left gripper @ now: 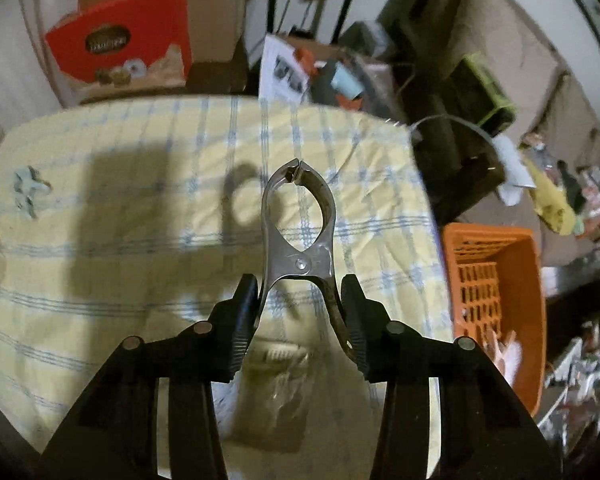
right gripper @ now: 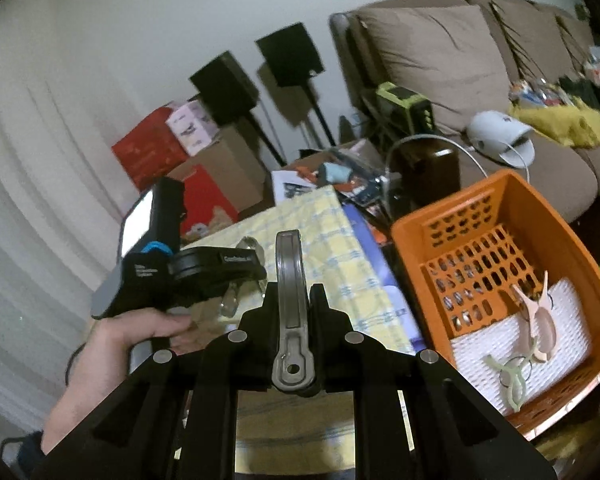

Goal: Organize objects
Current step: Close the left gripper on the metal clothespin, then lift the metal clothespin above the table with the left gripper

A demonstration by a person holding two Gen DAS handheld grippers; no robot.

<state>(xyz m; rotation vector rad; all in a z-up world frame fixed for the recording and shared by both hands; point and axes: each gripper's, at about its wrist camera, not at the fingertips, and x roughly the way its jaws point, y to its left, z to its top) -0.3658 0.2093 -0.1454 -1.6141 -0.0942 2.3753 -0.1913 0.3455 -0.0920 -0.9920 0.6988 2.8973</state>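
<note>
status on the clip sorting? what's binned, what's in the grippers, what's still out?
Done: a pink clip and a green clip lie in the orange basket. In hand: the left gripper pinches a metal clip; the right gripper is shut on a grey clip. Left: a pale blue clip on the checked cloth.

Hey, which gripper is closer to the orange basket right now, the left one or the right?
Right. The right gripper, shut on a grey clip, is right beside the orange basket. The left gripper, holding a metal clip, is farther off over the checked cloth.
</note>
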